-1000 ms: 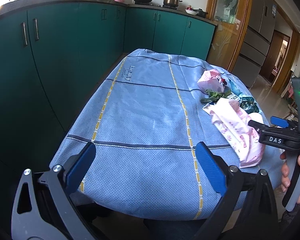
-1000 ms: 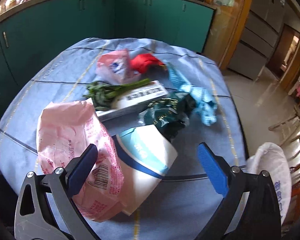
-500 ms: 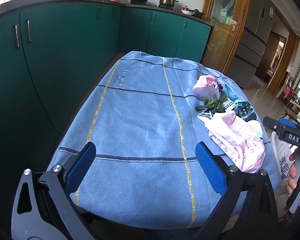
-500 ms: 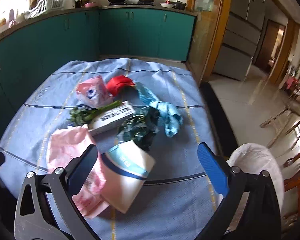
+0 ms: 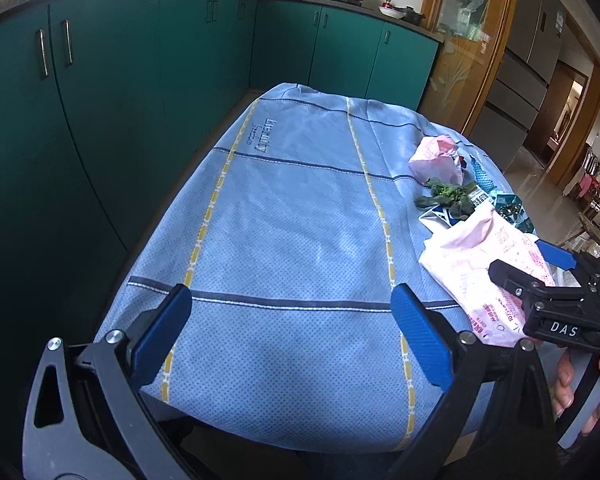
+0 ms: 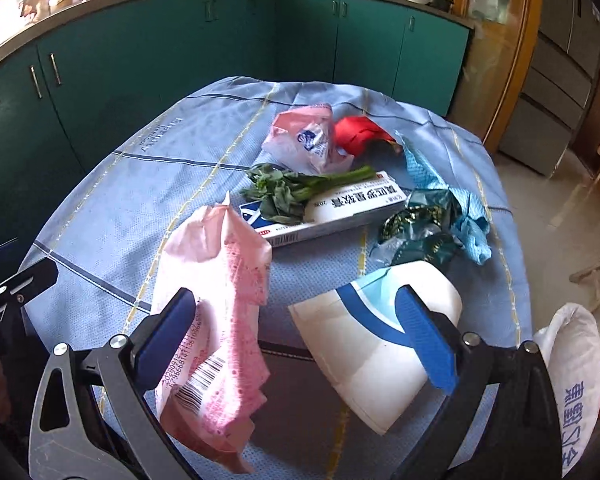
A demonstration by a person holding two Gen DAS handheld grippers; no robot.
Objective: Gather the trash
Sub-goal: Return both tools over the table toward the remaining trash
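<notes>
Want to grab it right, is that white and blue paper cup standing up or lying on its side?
On its side. The paper cup lies on the tablecloth, its round base facing away.

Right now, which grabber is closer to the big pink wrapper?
The right gripper. Its fingers hang open just above the pink wrapper. The left gripper hovers open over bare tablecloth, off to the wrapper's left.

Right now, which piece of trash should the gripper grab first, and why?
Probably ease the right gripper forward and shut it on the pink wrapper. Its jaws stand open and empty, the wrapper lies nearest beside the left finger, and the white bag waits just off the table's right edge.
</notes>
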